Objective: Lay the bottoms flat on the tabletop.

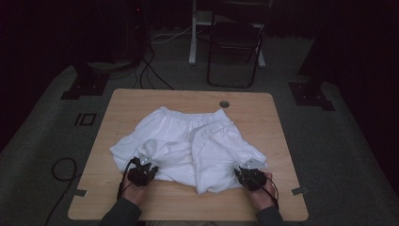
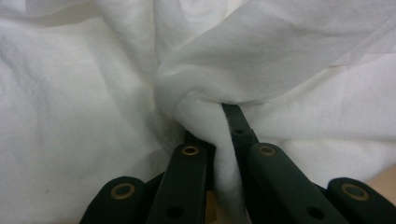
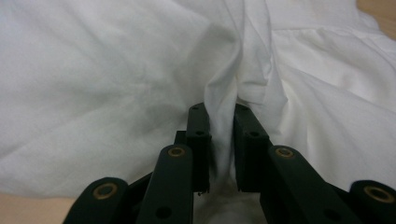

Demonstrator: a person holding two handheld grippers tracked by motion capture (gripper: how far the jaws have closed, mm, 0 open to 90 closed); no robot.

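Each gripper is clamped on a pinched fold at the near hem of the white shorts (image 1: 188,143) lying crumpled mid-table (image 1: 141,101), left gripper (image 1: 142,165) and right gripper (image 1: 251,170) spaced apart, apparently to spread the cloth.

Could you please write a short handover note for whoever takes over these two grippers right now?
Left gripper: shut on a bunched fold of the white garment, near its left hem.
Right gripper: fabric of the right hem sits pinched between its jaws, which stand slightly apart.
Garment: white shorts with an elastic waistband at the far side, lying rumpled in the middle of the wooden table, hems toward the person.
Done: both near corners are gripped.
Left: probably spreading or folding; the cloth is not yet flat or folded. Check the right grip before lifting.
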